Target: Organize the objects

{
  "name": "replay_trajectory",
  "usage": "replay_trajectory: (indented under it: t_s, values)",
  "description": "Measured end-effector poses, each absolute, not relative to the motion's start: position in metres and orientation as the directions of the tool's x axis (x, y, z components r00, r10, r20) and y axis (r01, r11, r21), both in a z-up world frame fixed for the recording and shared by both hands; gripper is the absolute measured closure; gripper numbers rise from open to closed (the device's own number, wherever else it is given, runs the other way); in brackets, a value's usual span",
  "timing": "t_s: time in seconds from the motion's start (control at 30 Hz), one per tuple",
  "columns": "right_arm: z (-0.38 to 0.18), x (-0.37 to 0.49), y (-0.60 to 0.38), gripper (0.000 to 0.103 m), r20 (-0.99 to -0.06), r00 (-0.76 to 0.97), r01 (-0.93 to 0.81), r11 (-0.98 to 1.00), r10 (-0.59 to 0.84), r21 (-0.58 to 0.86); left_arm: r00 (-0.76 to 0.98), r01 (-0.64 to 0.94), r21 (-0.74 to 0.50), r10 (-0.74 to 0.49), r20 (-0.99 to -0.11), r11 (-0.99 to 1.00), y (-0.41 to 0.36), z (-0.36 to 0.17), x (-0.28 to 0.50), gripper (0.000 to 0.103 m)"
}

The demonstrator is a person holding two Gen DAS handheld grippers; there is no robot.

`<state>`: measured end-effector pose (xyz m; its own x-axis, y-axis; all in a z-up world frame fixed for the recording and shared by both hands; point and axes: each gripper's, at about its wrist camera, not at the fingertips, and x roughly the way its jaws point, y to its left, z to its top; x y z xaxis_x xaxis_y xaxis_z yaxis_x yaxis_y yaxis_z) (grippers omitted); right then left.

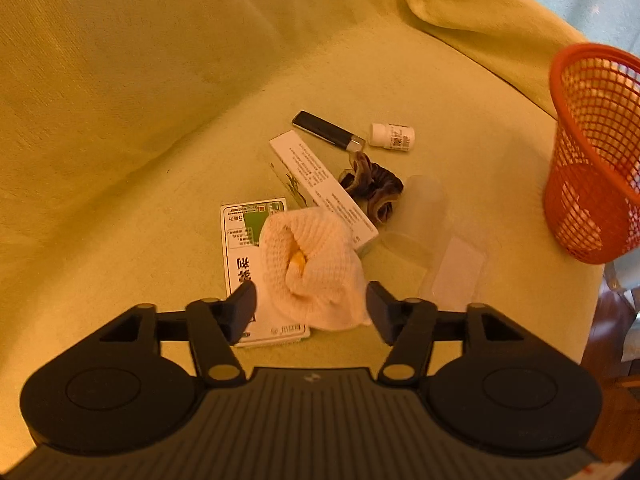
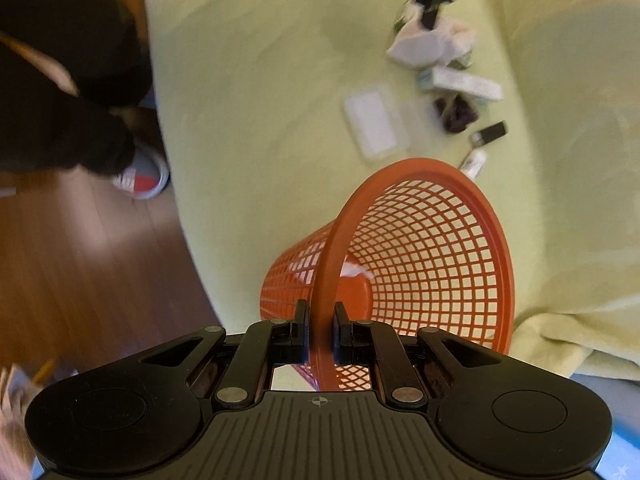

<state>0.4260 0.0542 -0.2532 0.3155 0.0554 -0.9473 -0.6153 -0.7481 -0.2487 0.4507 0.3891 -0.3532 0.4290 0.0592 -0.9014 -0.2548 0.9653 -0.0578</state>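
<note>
Left wrist view: left gripper [image 1: 311, 304] is hovering low over the clutter on the green-covered sofa [image 1: 120, 120], fingers [image 1: 242, 300] spread wide around a white mesh cloth [image 1: 312, 264] that is lying partly on a flat box [image 1: 244, 248]. Nothing is gripped yet. Risk: closing here could pinch only a loose fold, so the cloth may slip out on the lift, or the left finger could catch the box edge and drag it along.

A long box [image 1: 324, 188], dark scrunchie [image 1: 372, 188], USB stick [image 1: 328, 130], small white bottle [image 1: 392, 136] and clear packet [image 1: 456, 268] are lying just beyond.

In the right wrist view, the right gripper [image 2: 320, 340] is pinching the rim of the orange basket [image 2: 420, 240], fingers narrow on it. The basket is tilting near the cushion edge, floor [image 2: 80, 260] below. A thin rim grip could twist or slip, tipping the basket off and spilling the white scrap [image 2: 356, 270] inside.
</note>
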Motion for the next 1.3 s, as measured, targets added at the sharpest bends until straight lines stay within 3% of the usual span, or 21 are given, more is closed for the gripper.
replay_trajectory:
  t_s: [0.1, 0.17, 0.2, 0.4, 0.9, 1.3]
  values:
    - [-0.254, 0.422, 0.056, 0.096, -0.956, 0.281, -0.619, -0.746, 0.080, -0.244, 0.431, -0.275, -0.063, 0.065, -0.900, 0.959, 0.390, -0.360, 0.459, 0.038]
    - [-0.254, 0.419, 0.059, 0.096, -0.956, 0.278, -0.615, -0.748, 0.090, -0.249, 0.428, -0.281, -0.061, 0.068, -0.901, 0.958, 0.391, -0.365, 0.464, 0.045]
    - [-0.254, 0.419, 0.060, 0.096, -0.958, 0.272, -0.617, -0.747, 0.093, -0.248, 0.419, -0.282, -0.057, 0.070, -0.905, 0.958, 0.391, -0.367, 0.467, 0.055]
    - [-0.254, 0.420, 0.062, 0.096, -0.960, 0.259, -0.614, -0.750, 0.103, -0.246, 0.434, -0.285, -0.025, 0.106, -0.895, 0.958, 0.391, -0.363, 0.467, 0.079]
    - [-0.256, 0.419, 0.060, 0.096, -0.964, 0.240, -0.518, -0.825, 0.114, -0.226, 0.575, -0.211, -0.090, 0.050, -0.816, 0.973, 0.380, -0.279, 0.452, 0.081]
    - [-0.252, 0.425, 0.061, 0.096, -0.971, 0.205, -0.503, -0.838, 0.124, -0.213, 0.635, -0.146, -0.130, -0.008, -0.772, 0.981, 0.354, -0.248, 0.463, 0.081]
